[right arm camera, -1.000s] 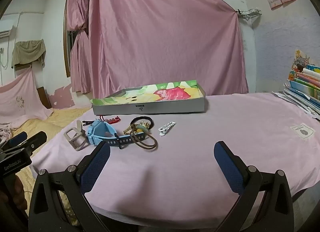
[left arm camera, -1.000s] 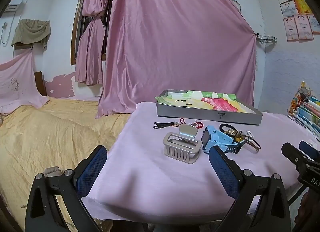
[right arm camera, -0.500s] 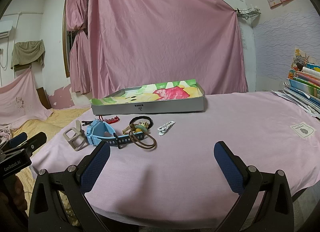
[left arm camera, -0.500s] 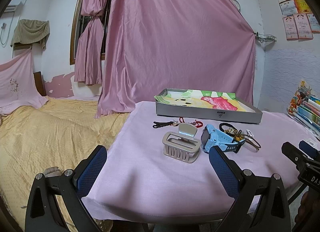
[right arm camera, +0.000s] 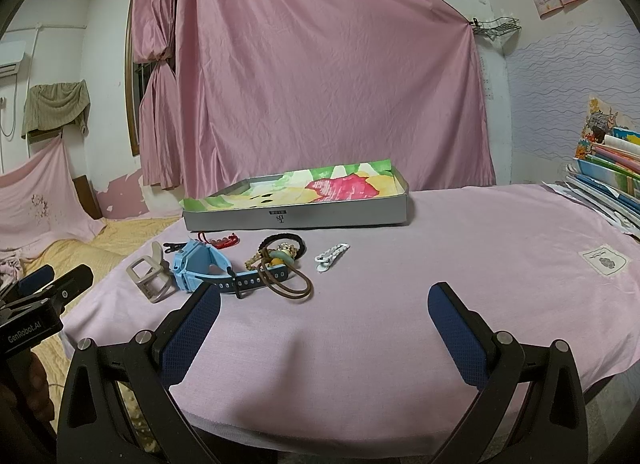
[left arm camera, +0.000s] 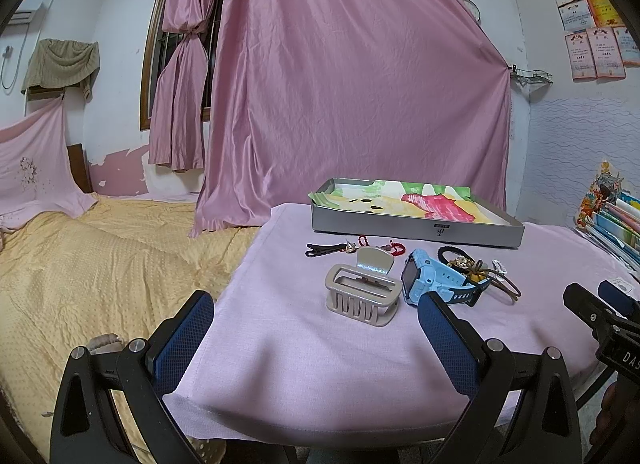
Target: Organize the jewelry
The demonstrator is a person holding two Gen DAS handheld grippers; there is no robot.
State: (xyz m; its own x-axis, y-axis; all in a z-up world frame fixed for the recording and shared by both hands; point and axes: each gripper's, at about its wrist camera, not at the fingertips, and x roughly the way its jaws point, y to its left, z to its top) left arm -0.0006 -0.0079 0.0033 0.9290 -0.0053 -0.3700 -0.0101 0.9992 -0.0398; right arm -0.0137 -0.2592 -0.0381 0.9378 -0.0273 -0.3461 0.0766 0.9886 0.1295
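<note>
On the pink tablecloth lie a beige claw hair clip [left arm camera: 362, 290] [right arm camera: 150, 274], a light blue watch [left arm camera: 434, 280] [right arm camera: 202, 268], a red cord bracelet [left arm camera: 394, 249] [right arm camera: 224, 241], a black clip [left arm camera: 322, 250], a black hair tie [right arm camera: 286, 242], brown hair loops with charms [right arm camera: 286, 278] and a white clip [right arm camera: 331, 257]. Behind them stands a grey tray [left arm camera: 416, 230] [right arm camera: 296, 218] lined with a colourful sheet. My left gripper [left arm camera: 316, 326] is open, short of the claw clip. My right gripper [right arm camera: 324, 318] is open over bare cloth, right of the pile.
A bed with a yellow cover [left arm camera: 80, 276] lies left of the table. Stacked books [right arm camera: 608, 184] sit at the table's right edge. A white patch [right arm camera: 604, 260] shows on the cloth. Pink curtains [left arm camera: 344, 104] hang behind.
Both views have shifted only slightly; the jewelry sits a little lower and nearer in the left wrist view. Nothing on the table has moved and both grippers stay open.
</note>
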